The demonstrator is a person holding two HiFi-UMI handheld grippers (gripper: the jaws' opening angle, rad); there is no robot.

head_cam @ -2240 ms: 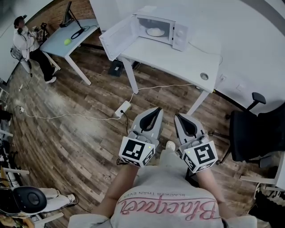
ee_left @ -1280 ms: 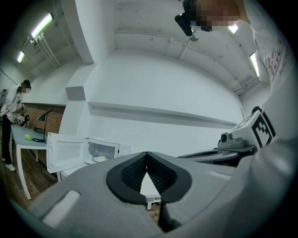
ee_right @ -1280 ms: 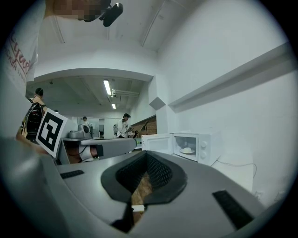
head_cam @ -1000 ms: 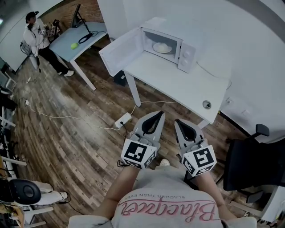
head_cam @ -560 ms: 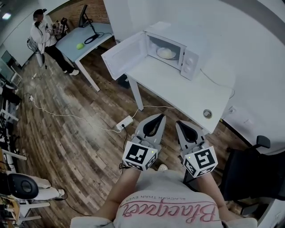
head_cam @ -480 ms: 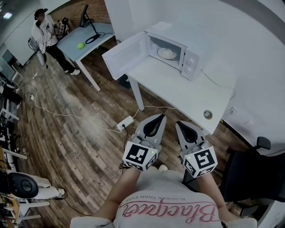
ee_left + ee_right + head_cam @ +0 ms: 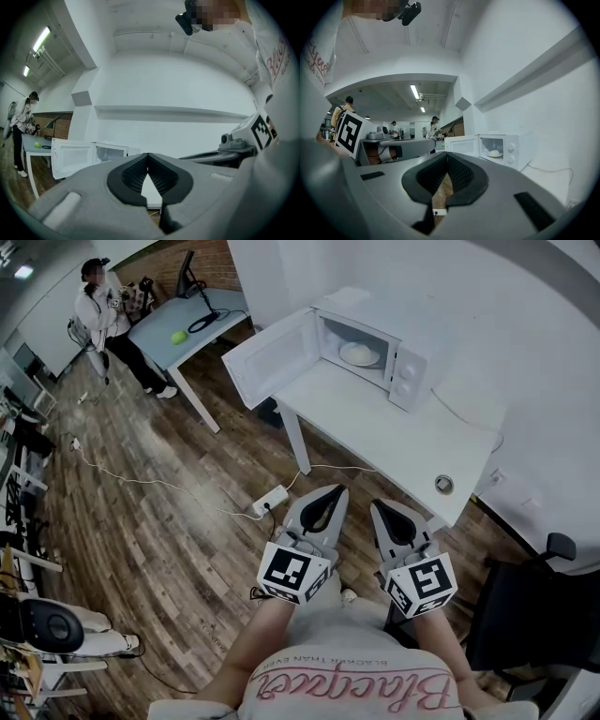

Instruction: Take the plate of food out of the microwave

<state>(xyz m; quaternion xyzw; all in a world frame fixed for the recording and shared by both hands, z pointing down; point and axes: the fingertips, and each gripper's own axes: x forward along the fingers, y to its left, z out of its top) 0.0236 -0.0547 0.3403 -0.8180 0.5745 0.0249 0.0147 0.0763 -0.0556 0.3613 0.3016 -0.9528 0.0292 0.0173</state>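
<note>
So in the head view the white microwave oven [image 7: 375,338] sits in the upper middle of the frame, at the far left end of a long white table [image 7: 403,432]. Its door [image 7: 272,357] is swung wide open to the left, and the white plate with a pale mound of food [image 7: 359,354] is inside the cavity, right in the middle of it

Both grippers are low in the centre of the frame, over the brown wood-plank floor [image 7: 159,521] and well short of the table. The grey left gripper [image 7: 333,493] has its jaws pinched together at the tips with nothing in between, and its own view [image 7: 148,155] shows the same, with the open door off at the left. The grey right gripper [image 7: 447,155] is also closed up tight and empty; in the head view it's just beside the left one [image 7: 380,508], and its own camera catches the plate [image 7: 493,153] in the oven at the right of the frame

A white power strip [image 7: 269,500] lies on the floor just left of the left gripper's tips. A person [image 7: 105,315] stands at the upper left
</note>
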